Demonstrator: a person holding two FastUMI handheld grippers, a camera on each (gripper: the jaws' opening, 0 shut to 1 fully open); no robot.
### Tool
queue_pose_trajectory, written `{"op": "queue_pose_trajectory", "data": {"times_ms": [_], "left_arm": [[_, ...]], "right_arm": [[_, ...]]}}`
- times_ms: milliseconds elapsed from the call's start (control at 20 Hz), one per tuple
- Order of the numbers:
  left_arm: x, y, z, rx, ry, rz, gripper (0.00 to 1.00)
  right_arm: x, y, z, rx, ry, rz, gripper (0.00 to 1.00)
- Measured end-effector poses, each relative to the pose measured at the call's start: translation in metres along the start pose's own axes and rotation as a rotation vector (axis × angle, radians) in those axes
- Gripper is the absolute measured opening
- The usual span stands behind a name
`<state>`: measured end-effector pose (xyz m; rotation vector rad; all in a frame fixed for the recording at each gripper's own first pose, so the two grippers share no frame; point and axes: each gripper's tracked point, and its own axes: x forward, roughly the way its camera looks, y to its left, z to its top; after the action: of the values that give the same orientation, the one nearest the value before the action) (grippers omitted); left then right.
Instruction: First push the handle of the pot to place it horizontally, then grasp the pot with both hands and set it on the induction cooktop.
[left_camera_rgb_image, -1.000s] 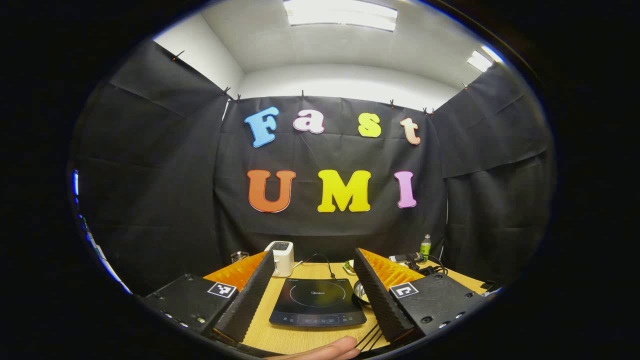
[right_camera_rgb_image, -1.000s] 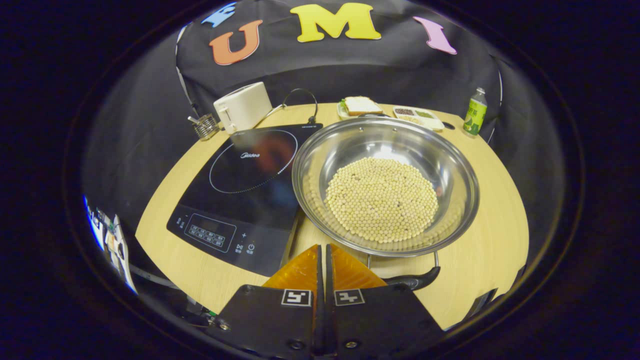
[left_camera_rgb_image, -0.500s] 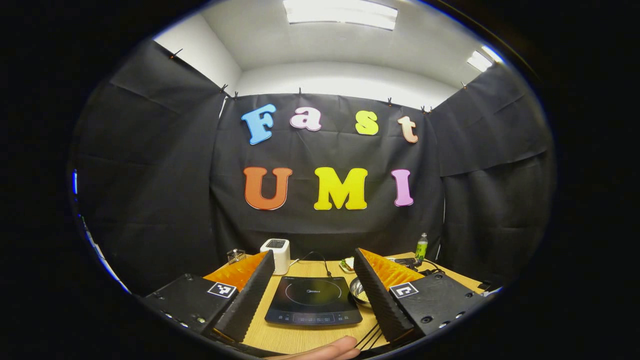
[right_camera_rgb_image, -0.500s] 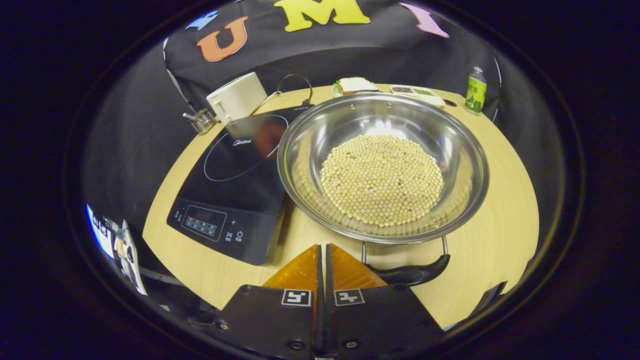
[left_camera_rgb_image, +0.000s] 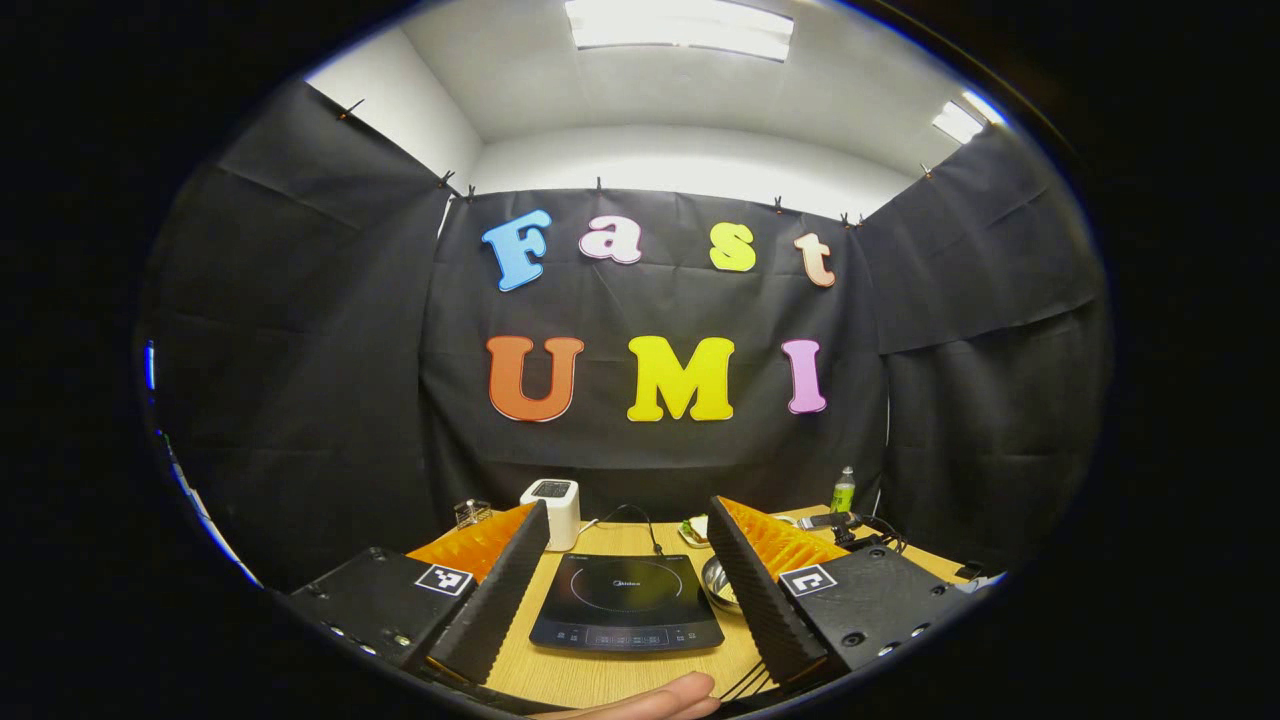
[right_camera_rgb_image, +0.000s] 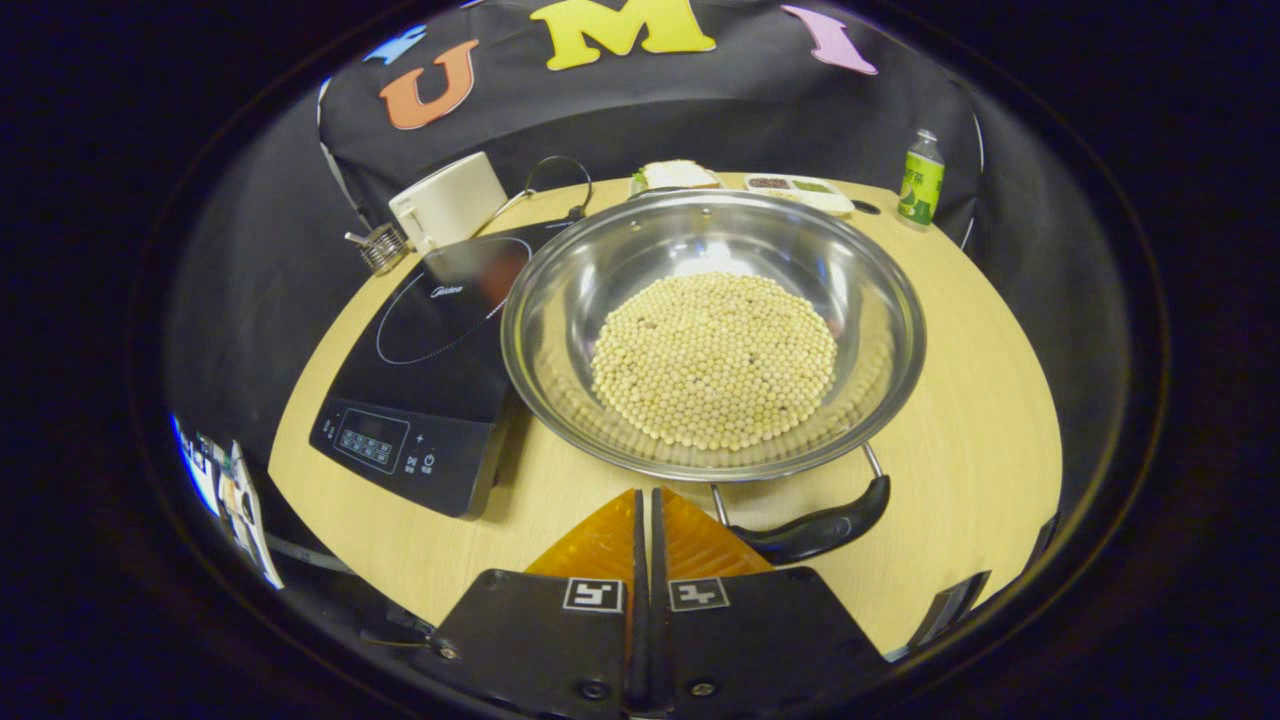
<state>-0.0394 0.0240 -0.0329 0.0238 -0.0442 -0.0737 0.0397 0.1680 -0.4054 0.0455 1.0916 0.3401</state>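
A wide steel pot (right_camera_rgb_image: 880, 330) holding pale round beans (right_camera_rgb_image: 715, 360) sits on the wooden table (right_camera_rgb_image: 990, 420) in the right gripper view, its left rim over the black induction cooktop (right_camera_rgb_image: 420, 360). The pot's near black handle (right_camera_rgb_image: 820, 530) lies low at its front right rim. My right gripper (right_camera_rgb_image: 645, 500) is shut with nothing in it, its tips just left of that handle. In the left gripper view my left gripper (left_camera_rgb_image: 628, 525) stands open well before the cooktop (left_camera_rgb_image: 625, 605), with a sliver of the pot (left_camera_rgb_image: 718, 585) beside its right finger.
A white appliance (right_camera_rgb_image: 447, 200), a small wire holder (right_camera_rgb_image: 380, 248), a sandwich plate (right_camera_rgb_image: 675, 175), a tray of food (right_camera_rgb_image: 800, 188) and a green bottle (right_camera_rgb_image: 920, 180) line the table's far edge. A person's finger (left_camera_rgb_image: 640, 700) shows at the bottom of the left gripper view.
The right gripper has come closer over the pot and shifted right; the black handle now shows more fully beside its tips. The left gripper has drawn back slightly and stays open.
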Motion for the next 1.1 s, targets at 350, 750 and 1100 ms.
{"op": "queue_pose_trajectory", "data": {"times_ms": [350, 750, 1100], "left_arm": [[0.002, -0.012, 0.000, 0.013, 0.006, -0.013, 0.95], [0.008, -0.023, 0.000, 0.017, 0.017, -0.008, 0.95], [0.019, -0.026, -0.012, 0.068, 0.065, 0.026, 0.96]], "right_arm": [[-0.002, -0.045, 0.008, 0.015, -0.032, -0.043, 0.04], [0.007, -0.094, 0.015, 0.043, -0.028, -0.075, 0.04], [0.019, -0.144, 0.038, 0.098, -0.053, -0.078, 0.04]]}}
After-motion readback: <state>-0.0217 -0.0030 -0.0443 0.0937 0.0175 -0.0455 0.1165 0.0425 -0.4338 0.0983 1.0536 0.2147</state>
